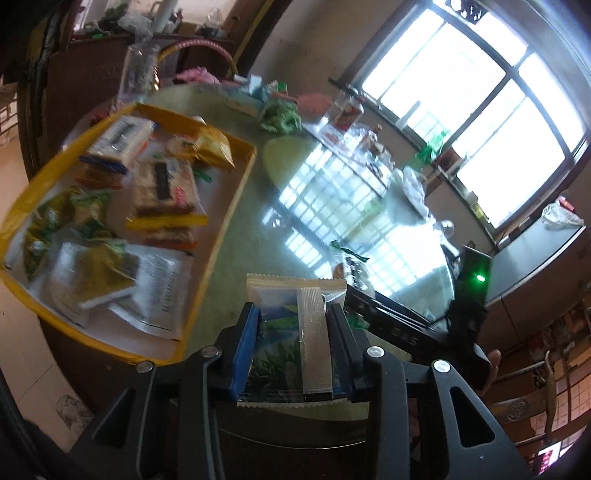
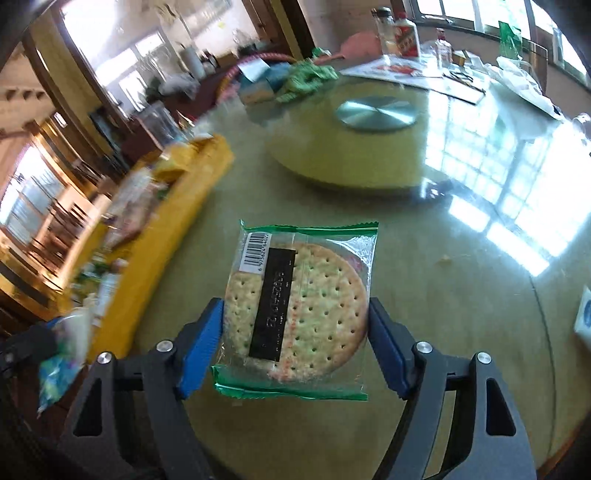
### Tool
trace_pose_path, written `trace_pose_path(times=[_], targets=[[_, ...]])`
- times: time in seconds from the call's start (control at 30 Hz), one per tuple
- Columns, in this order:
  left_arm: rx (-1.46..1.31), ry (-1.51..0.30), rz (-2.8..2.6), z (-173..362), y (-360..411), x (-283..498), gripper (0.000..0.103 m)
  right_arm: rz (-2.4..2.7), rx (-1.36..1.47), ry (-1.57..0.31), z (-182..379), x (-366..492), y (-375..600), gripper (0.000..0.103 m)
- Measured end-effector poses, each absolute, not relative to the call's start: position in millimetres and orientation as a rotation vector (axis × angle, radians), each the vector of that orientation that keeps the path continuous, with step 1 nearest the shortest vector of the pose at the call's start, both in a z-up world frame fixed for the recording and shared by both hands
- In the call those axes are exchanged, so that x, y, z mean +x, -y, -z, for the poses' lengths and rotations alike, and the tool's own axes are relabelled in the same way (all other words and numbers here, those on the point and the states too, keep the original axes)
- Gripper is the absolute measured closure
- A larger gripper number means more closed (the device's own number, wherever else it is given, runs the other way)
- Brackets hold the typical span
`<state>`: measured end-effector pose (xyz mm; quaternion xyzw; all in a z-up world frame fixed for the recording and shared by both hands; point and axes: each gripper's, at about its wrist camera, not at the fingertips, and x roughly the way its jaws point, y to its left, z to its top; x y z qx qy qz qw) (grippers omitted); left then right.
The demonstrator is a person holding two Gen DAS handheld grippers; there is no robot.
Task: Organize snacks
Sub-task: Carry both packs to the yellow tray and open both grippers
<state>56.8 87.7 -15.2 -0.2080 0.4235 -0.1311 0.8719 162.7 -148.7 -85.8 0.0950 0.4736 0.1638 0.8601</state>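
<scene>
My left gripper is shut on a small snack packet with a green leaf picture and a silver seam, held above the table's near edge, right of the yellow tray. The tray holds several snack packs, among them cracker packs and green-yellow packets. My right gripper is shut on a clear green-edged round cracker pack, held above the table. The tray shows blurred at the left in the right wrist view. The other gripper shows at the right in the left wrist view.
A round glass-topped table carries a raised turntable with a metal disc. Bottles, papers and a green cloth crowd the far side. A small white-blue packet lies at the right edge.
</scene>
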Motion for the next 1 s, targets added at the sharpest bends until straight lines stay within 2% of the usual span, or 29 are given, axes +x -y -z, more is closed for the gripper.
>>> trace_pose_path(times=[0.23, 0.27, 0.3, 0.33, 0.47, 0.6, 1.0], targets=[[-0.504, -0.803, 0.179, -3, -158, 42, 0.067, -0.499, 0.209, -0.889, 38, 151, 97, 0.027], [-0.504, -0.79, 0.157, -5, -169, 43, 0.074, -0.524, 0.201, -0.882, 34, 150, 86, 0.027], [-0.501, -0.786, 0.144, -6, -178, 44, 0.091, -0.544, 0.187, -0.873, 31, 150, 74, 0.027], [-0.496, -0.788, 0.131, -6, -185, 47, 0.092, -0.558, 0.173, -0.867, 29, 150, 65, 0.027], [-0.479, -0.765, 0.055, 0, -214, 64, 0.092, -0.607, 0.108, -0.863, 28, 159, 21, 0.027], [-0.517, -0.834, 0.071, 30, -219, 91, 0.092, -0.652, 0.083, -0.914, 43, 168, -11, 0.027], [-0.507, -0.829, 0.013, 69, -244, 88, 0.087, -0.668, -0.031, -0.948, 71, 174, -64, 0.027]])
